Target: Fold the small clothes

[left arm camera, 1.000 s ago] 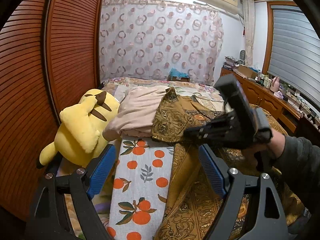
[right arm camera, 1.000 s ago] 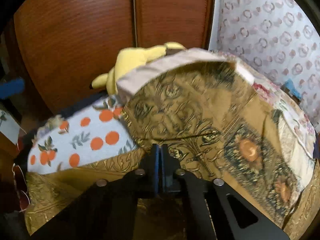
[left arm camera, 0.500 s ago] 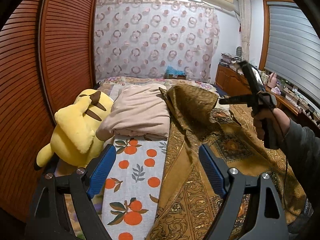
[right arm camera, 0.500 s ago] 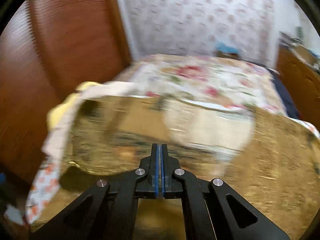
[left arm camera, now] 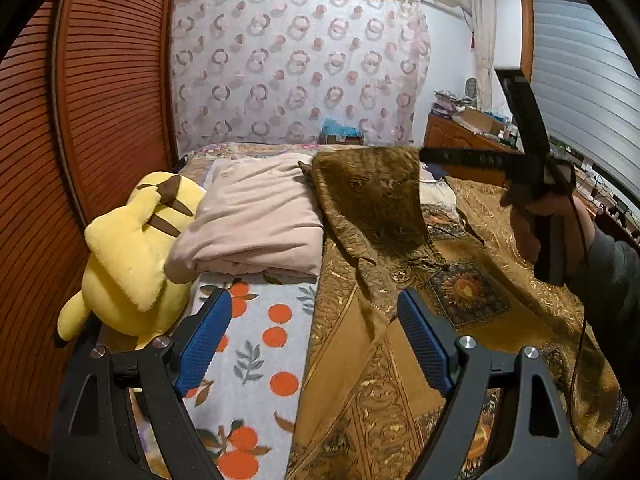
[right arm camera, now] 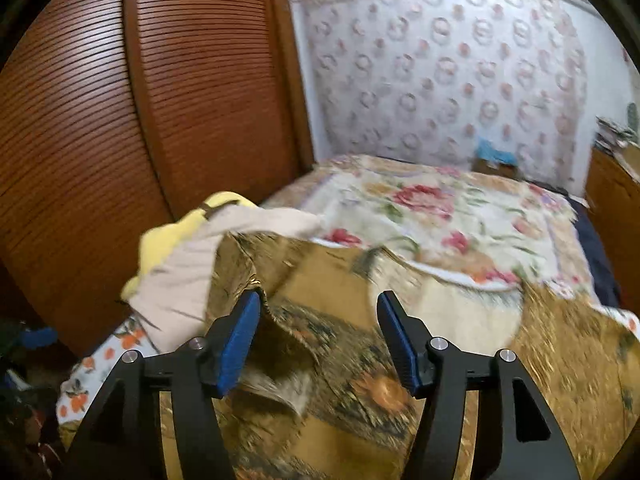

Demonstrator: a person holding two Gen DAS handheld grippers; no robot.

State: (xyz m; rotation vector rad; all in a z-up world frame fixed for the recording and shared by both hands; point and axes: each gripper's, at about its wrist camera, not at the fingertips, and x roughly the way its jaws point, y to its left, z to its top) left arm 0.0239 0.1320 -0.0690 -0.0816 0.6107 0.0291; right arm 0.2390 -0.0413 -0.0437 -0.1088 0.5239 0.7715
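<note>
Far left in the left wrist view stands a slatted wooden door [left arm camera: 100, 92], and a yellow plush toy [left arm camera: 132, 256] lies against it on the bed [left arm camera: 264, 364]. Just beside the toy rests a folded pink garment [left arm camera: 256, 224], sitting partly on a white sheet with orange fruit prints [left arm camera: 256, 344]. The left claw [left arm camera: 316, 344] hovers low over that sheet and the neighbouring cloth, its blue pads spread wide with nothing pinched. Right of the pink garment, the brown patterned cloth [left arm camera: 372, 200] stands up in a blurred, lifted flap, its lower part trailing onto the gold bedspread [left arm camera: 500, 320]. Farther right, a hand [left arm camera: 548, 216] holds the right claw [right arm camera: 318, 340] raised over the bed. Its jaws are opening; in its own view the brown cloth's edge lies against the left pad, loose, not pinched.
</note>
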